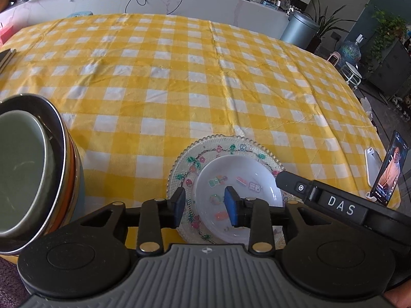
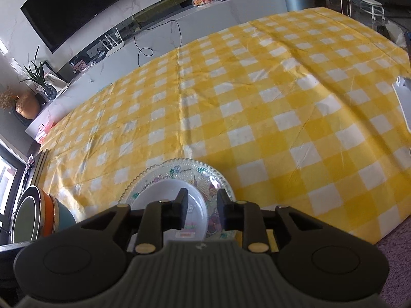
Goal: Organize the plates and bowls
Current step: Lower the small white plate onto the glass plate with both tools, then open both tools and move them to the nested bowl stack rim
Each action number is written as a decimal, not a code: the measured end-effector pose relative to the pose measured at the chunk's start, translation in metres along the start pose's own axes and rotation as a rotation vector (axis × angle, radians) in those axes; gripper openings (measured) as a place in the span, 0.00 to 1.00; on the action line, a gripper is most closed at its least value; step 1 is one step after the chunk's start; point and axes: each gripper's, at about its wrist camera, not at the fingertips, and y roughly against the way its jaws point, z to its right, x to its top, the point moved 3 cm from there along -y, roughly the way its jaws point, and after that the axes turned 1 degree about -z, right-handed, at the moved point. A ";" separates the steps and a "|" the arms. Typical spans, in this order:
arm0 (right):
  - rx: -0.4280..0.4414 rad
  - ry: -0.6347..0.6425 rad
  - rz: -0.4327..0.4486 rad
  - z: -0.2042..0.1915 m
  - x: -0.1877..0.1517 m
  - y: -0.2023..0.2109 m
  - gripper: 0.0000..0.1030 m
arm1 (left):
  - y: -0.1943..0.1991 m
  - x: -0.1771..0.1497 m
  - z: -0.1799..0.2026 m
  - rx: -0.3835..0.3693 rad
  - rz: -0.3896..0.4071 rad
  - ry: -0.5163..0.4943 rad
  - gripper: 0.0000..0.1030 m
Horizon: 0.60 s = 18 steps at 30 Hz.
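A white dish with cartoon stickers (image 1: 239, 192) lies on a clear beaded glass plate with flower prints (image 1: 195, 159) near the table's front edge. My left gripper (image 1: 205, 206) is open, its pads straddling the white dish's left rim from above. My right gripper (image 2: 201, 208) is open, its fingers on either side of the white dish's (image 2: 167, 192) right rim over the glass plate (image 2: 185, 169). A stack of nested bowls, green inside steel, orange and teal, (image 1: 28, 169) stands at the left; it also shows in the right wrist view (image 2: 38, 218).
The table has a yellow and white checked cloth (image 1: 179, 77). A phone on a stand (image 1: 390, 174) and a white object (image 1: 372, 164) sit at the right edge. The right gripper's body (image 1: 334, 202) reaches in from the right.
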 end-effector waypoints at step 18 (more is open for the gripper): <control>-0.065 0.124 0.206 -0.045 0.001 0.049 0.78 | 0.073 0.005 -0.026 0.117 0.223 -0.054 0.54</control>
